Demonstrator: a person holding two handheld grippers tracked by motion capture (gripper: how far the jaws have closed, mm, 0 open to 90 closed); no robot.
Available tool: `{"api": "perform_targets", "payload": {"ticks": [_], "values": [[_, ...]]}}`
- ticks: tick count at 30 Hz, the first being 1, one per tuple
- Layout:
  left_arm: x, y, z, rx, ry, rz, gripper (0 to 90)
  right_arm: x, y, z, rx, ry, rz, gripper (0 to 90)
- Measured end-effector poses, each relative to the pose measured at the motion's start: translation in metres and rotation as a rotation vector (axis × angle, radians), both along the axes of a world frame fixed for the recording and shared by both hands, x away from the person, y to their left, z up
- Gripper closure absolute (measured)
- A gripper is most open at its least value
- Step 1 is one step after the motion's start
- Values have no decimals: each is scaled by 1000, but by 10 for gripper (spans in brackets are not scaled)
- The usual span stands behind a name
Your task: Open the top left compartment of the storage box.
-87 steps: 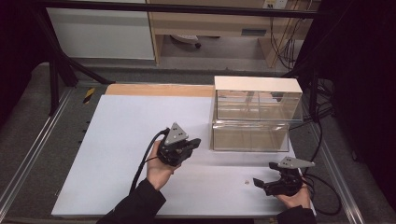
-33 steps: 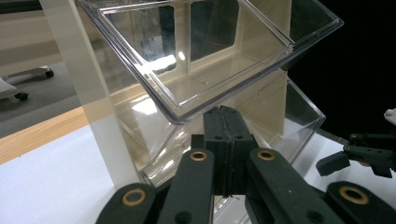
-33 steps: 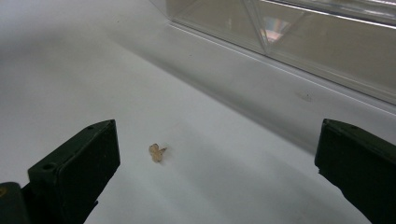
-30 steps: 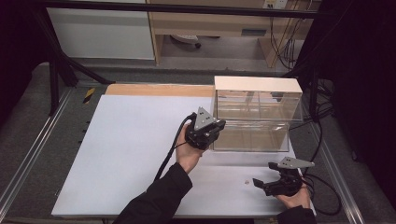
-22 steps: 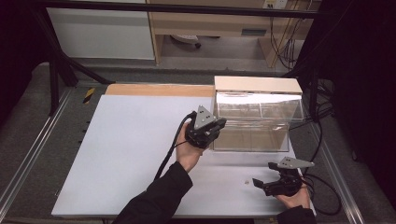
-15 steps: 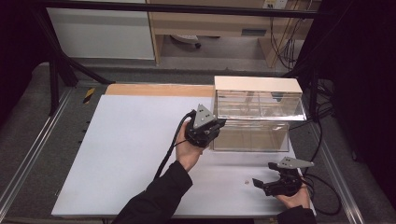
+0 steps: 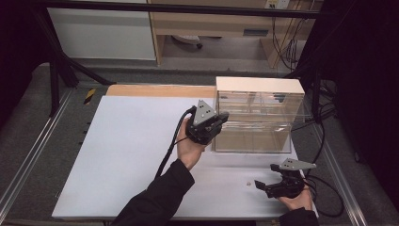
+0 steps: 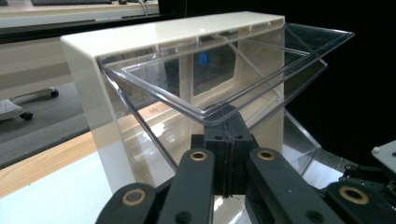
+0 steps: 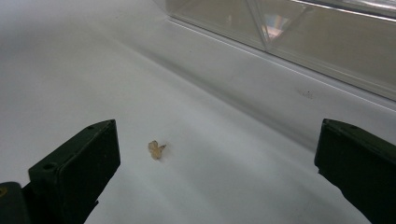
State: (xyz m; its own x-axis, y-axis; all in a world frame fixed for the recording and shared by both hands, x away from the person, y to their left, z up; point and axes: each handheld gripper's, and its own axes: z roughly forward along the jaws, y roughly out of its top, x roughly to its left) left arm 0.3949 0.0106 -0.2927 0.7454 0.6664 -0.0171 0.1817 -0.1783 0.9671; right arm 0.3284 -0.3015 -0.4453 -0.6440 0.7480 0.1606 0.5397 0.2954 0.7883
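The drawer cabinet (image 7: 263, 115), a cream frame with clear plastic bins, stands on the white worktop (image 7: 117, 155) at about two o'clock from the worktop's middle in the high view. Its long axis runs from nine to three o'clock, and its clear front faces six o'clock, toward the person.

The left gripper (image 7: 221, 117) is at the cabinet's nine-o'clock end, against the upper front corner. In the left gripper view the fingers (image 8: 229, 154) are pressed together, and the front lip of the upper clear drawer (image 8: 219, 79) sits right at their tips; the pads are closed on that lip. The drawer is tipped outward, with its front edge leaning away from the frame and its floor sloping back into the cabinet. Its long side follows the cabinet's length. A lower clear bin (image 8: 299, 140) lies below it, at about four o'clock from the fingertips in that view.

The right gripper (image 7: 264, 184) rests low at about five o'clock on the worktop, well apart from the cabinet, and points toward nine o'clock. Its fingers (image 9: 74, 168) stand wide open and hold nothing. Between them, nearer the one at nine o'clock in the right gripper view, lies a small pale crumb (image 9: 155, 149) on the bare surface. The cabinet's clear lower front edge (image 9: 289, 32) crosses that view at one o'clock.
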Motion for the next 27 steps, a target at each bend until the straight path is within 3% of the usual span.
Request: {"api": "perform_targets", "payload": {"ticks": [27], "values": [[4,-4,20,-24,-22,5,900,0,0,0,-6,3,-3,17]]}}
